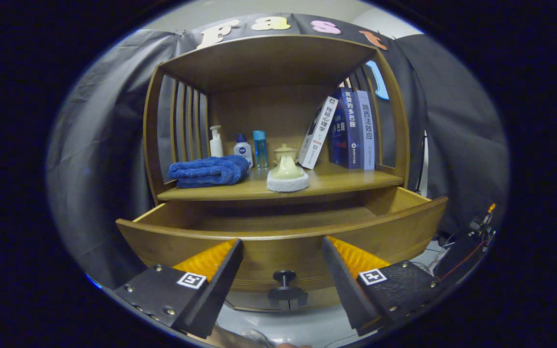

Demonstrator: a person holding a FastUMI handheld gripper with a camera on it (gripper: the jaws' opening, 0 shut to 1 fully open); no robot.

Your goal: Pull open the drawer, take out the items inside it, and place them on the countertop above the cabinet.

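Observation:
The wooden cabinet's drawer (283, 241) stands pulled open, its curved front facing me with a dark round knob (284, 276) low in the middle. The part of the drawer's inside that I can see is bare wood; its near floor is hidden behind the front panel. On the countertop (346, 181) above it sit a folded blue towel (209, 172) and a cream ceramic pot on a white pad (286, 174). My gripper (282, 244) is open, its fingers spread to either side of the knob, just short of the drawer front, holding nothing.
At the back of the countertop stand three small bottles (242, 147) and several books (351, 128) leaning at the right. A top shelf and slatted side walls enclose the countertop. Cables and dark equipment (476, 237) lie on the floor right of the drawer.

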